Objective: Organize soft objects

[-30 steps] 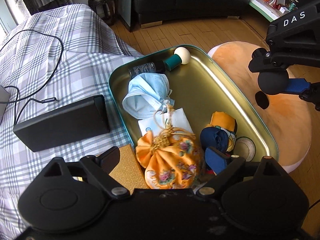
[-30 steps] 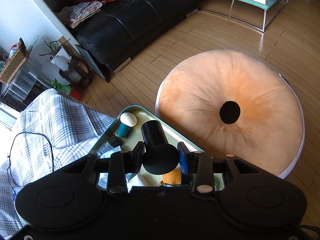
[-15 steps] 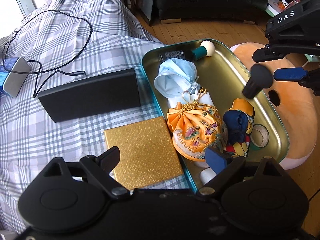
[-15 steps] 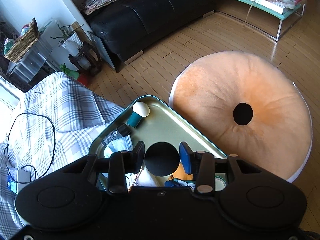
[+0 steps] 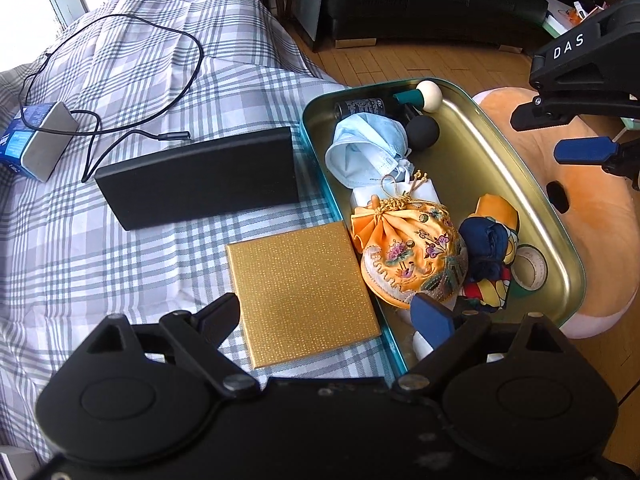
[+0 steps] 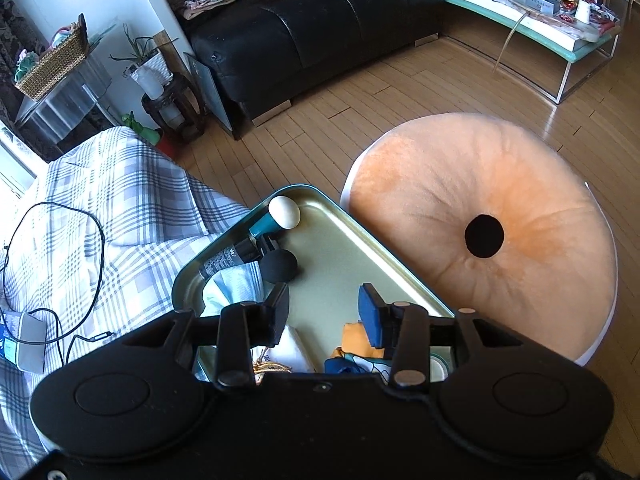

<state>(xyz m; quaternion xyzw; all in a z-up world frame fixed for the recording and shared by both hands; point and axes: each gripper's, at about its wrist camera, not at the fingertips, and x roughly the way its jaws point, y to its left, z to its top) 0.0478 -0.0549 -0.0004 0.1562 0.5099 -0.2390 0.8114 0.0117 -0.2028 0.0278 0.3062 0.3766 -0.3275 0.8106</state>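
Lettering "DAS" marks the right hand-held gripper (image 5: 576, 152) — both it and the left hand-held gripper (image 5: 332, 316) gape, empty.

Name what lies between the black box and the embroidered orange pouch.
In the left wrist view, the flat gold textured box lies between the black box and the embroidered orange pouch, on the plaid cloth.

Bare tray (image 6: 340, 264) floor is left ahead of the right gripper (image 6: 324, 312); ahead-left it is blocked by the black ball (image 6: 279, 265) and mask (image 6: 236, 284).
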